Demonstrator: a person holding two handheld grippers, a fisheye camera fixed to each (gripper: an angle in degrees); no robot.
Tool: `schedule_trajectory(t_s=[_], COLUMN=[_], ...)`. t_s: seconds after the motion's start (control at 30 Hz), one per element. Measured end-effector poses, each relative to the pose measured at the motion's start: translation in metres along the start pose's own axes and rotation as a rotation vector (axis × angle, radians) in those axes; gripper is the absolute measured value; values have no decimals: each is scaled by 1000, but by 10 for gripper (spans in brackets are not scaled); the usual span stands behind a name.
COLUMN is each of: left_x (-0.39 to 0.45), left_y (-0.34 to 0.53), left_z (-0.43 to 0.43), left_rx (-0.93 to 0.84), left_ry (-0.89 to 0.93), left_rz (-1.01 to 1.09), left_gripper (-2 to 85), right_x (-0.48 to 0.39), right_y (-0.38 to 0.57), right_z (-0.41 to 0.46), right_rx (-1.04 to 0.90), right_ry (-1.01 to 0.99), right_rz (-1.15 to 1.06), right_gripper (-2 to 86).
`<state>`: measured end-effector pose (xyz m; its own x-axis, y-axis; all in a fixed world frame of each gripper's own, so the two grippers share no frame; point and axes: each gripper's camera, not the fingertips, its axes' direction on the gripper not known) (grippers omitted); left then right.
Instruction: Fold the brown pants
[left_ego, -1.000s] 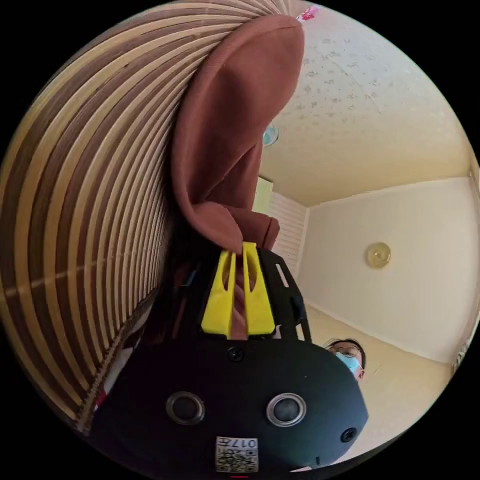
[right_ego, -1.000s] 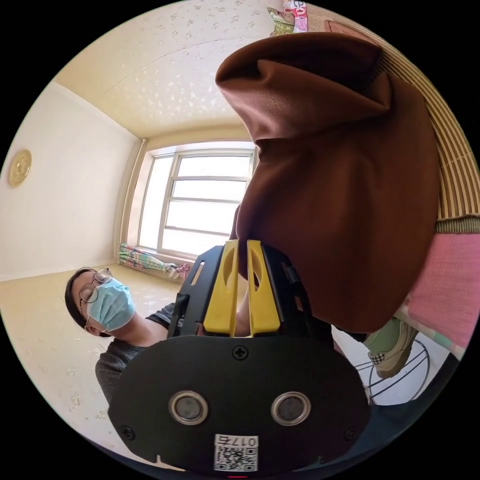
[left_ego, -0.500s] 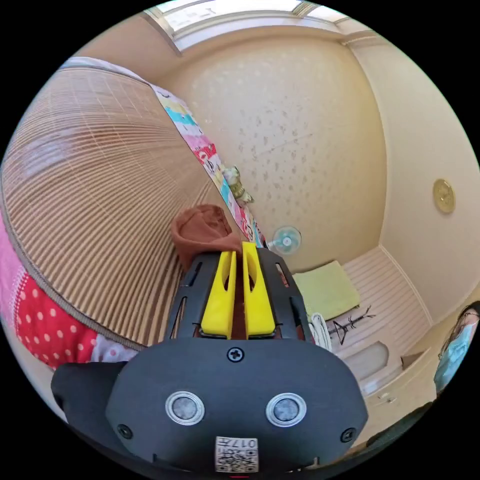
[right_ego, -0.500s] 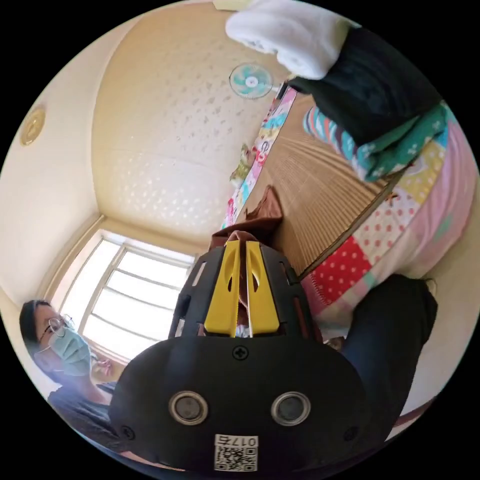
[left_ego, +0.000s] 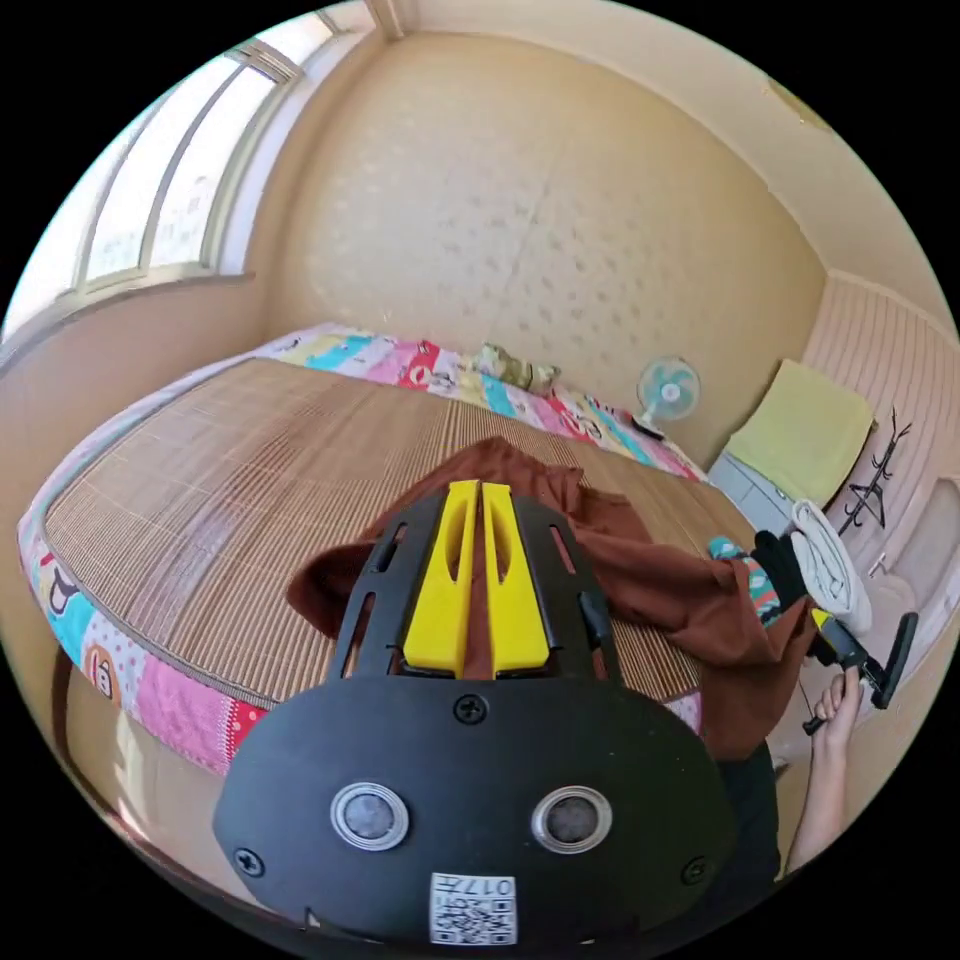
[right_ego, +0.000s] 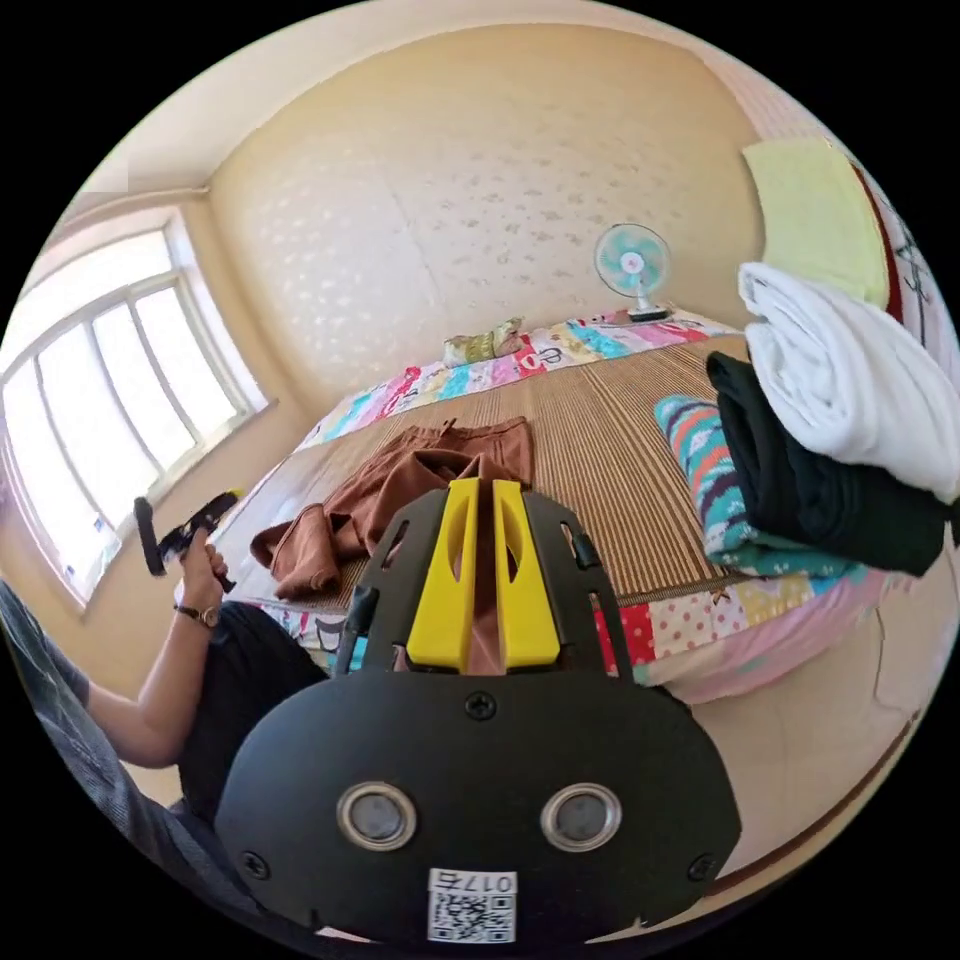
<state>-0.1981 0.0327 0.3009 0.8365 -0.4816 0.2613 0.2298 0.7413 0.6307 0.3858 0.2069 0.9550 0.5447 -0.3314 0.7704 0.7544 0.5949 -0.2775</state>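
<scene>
The brown pants lie crumpled across the bamboo mat on the bed, one end hanging over the near edge. My left gripper has its jaws pressed together with brown cloth in the narrow gap. In the right gripper view the pants stretch from the middle of the mat toward me. My right gripper is shut on a fold of them. Each gripper also appears in the other's view, held in a hand: the right gripper and the left gripper.
A stack of folded clothes, white on black on striped teal, sits at the mat's right end. A small fan stands at the bed's far corner. A window is on the left. The person's legs are by the bed edge.
Both cameras have swung down from the ceiling to level. The pants, held up in the air a second ago, now rest on the mat with both grippers still closed on them.
</scene>
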Motion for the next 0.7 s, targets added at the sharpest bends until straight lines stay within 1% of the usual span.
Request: schedule_trajectory(t_s=[0.07, 0.1, 0.17, 0.23, 0.27, 0.33, 0.37, 0.43, 0.5, 0.6, 0.7], left_x=[8, 9, 14, 19, 24, 32, 38, 44, 46, 40, 30], left_y=[-5, -4, 6, 16, 18, 19, 20, 20, 19, 10, 0], left_z=[66, 84, 147, 179, 183, 190, 196, 204, 215, 235, 256], left_rx=[-278, -347, -560, -634, -604, -594, -587, -564, -539, -503, -459], left_ry=[10, 4, -10, -39, -50, -75, -94, -114, -113, -72, -24], left_rz=[7, 4, -9, -12, -10, 0, 24, 49, 51, 22, -3], left_gripper=[-9, -9, -9, -10, -10, -10, -10, -10, -10, -10, -10], right_x=[-21, -32, -44, -54, -55, -62, -64, -70, -73, -68, -47], right_y=[-9, -14, -18, -23, -24, -18, -18, -24, -28, -41, -63], right_z=[32, 56, 95, 155, 172, 243, 252, 266, 280, 304, 328], right_rx=[-99, -160, -230, -407, -469, -717, -718, -600, -564, -537, -524], right_ry=[-8, 27, 74, 47, 32, 4, -7, 17, 53, 76, 30], right_rz=[-82, -106, -144, -171, -167, -190, -206, -228, -253, -266, -214], right_gripper=[27, 26, 25, 22, 21, 17, 15, 12, 11, 9, 8])
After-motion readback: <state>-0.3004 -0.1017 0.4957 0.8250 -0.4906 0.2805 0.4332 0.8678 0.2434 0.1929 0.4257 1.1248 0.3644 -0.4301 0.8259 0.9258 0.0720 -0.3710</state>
